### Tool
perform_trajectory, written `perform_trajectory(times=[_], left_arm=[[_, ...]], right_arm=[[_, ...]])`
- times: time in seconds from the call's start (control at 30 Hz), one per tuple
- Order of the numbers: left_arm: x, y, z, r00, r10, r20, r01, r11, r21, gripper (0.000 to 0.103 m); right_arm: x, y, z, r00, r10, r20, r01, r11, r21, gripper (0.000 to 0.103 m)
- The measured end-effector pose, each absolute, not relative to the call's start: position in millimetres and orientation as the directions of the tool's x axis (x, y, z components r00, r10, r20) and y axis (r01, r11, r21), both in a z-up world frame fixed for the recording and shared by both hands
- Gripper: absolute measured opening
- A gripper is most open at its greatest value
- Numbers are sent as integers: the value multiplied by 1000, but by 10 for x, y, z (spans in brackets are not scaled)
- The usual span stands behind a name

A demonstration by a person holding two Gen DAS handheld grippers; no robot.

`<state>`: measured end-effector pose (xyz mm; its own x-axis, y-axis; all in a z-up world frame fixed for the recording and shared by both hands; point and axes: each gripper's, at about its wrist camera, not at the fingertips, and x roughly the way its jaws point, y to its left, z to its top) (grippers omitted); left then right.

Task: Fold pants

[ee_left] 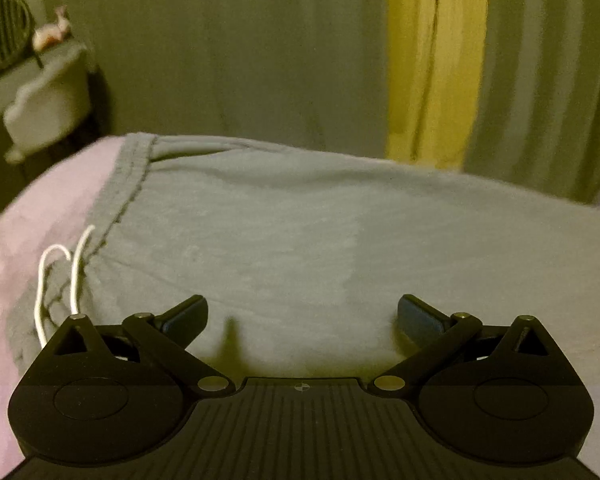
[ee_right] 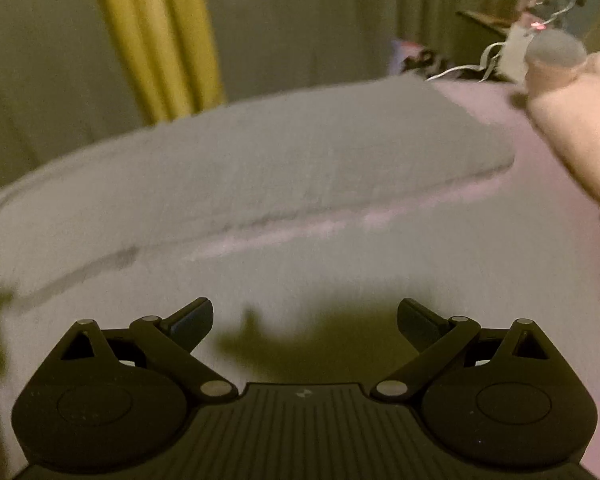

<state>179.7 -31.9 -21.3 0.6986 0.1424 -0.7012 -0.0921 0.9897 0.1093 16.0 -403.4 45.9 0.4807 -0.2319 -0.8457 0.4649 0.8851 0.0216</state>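
Two grippers hover with fingers spread wide over grey pants on a bed.

Left gripper (ee_left: pixel 302 316) hangs low above the pants (ee_left: pixel 284 232), grasping nothing; the waistband (ee_left: pixel 130 184) and white drawstring (ee_left: pixel 66 272) lie to its left on the pink bedsheet (ee_left: pixel 32 216). Right gripper (ee_right: pixel 305 320) is likewise parted and empty, over the sheet just beside the pants' near edge, with the garment stretching away toward a yellow curtain (ee_right: pixel 156 36). A blurred hand (ee_right: pixel 576 120) shows at the far right of that view.
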Motion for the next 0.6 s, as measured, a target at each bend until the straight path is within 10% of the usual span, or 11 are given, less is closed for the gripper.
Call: perform_trajectory(times=[0.2,0.33,0.6], left_arm=[[2044,-144,-440,733,241,-637,-194,970,144,103],[2107,-93,-514,760,252,-599,-216,967,133,103],[2218,71,-735,776,246,-581,-271,962,45,103]], right_arm=[[1371,-4438,309,459,-198,-866,584,802,126,91],[2118,-4469,93,418,-273,-867,628,776,58,44],[2829,-4881,-279,377,-314,-871,771,627,108,40]])
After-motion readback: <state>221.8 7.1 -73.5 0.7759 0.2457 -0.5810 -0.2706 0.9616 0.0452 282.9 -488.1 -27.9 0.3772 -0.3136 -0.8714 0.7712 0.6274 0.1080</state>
